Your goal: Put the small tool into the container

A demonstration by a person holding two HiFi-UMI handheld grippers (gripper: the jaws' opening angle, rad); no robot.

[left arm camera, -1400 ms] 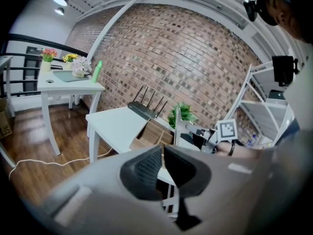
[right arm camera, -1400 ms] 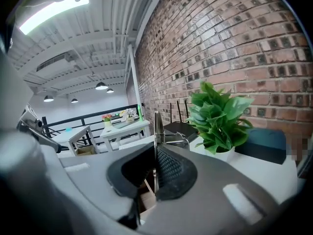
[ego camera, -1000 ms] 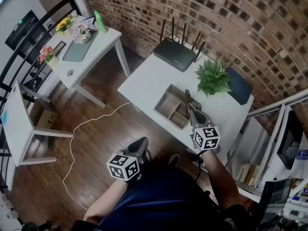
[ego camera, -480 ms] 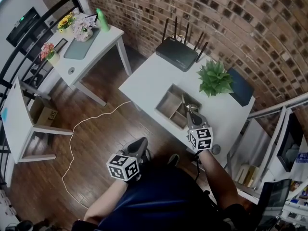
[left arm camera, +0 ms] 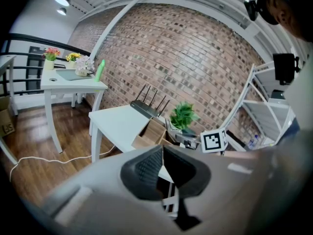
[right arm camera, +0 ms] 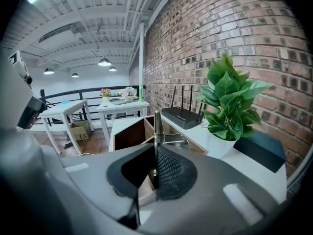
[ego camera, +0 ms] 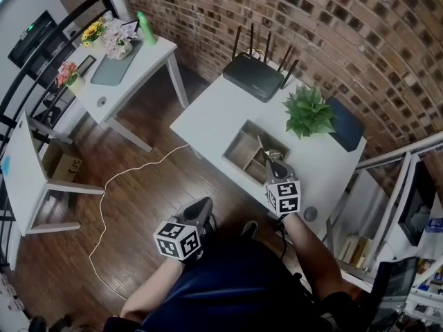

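The small tool (ego camera: 264,147), a thin metal piece, sticks up from my right gripper (ego camera: 272,163), which is shut on it above the wooden divided container (ego camera: 243,151) on the white table (ego camera: 208,120). In the right gripper view the tool (right arm camera: 156,124) rises straight out of the closed pads, with the container (right arm camera: 128,136) and its open compartments just behind. My left gripper (ego camera: 204,205) hangs low beside the table over the wooden floor, shut and holding nothing. The left gripper view shows the container (left arm camera: 149,131) from the side, beyond its closed pads (left arm camera: 146,168).
A black router (ego camera: 252,78), a potted plant (ego camera: 308,113) and a dark blue box (ego camera: 344,124) stand on the table behind the container. A second white desk (ego camera: 131,68) with flowers stands at the far left. A white cable (ego camera: 124,178) lies on the floor. A metal shelf (ego camera: 401,185) stands to the right.
My right gripper has moved a little left with the tool, bringing it further over the container. The left gripper has stayed where it was.
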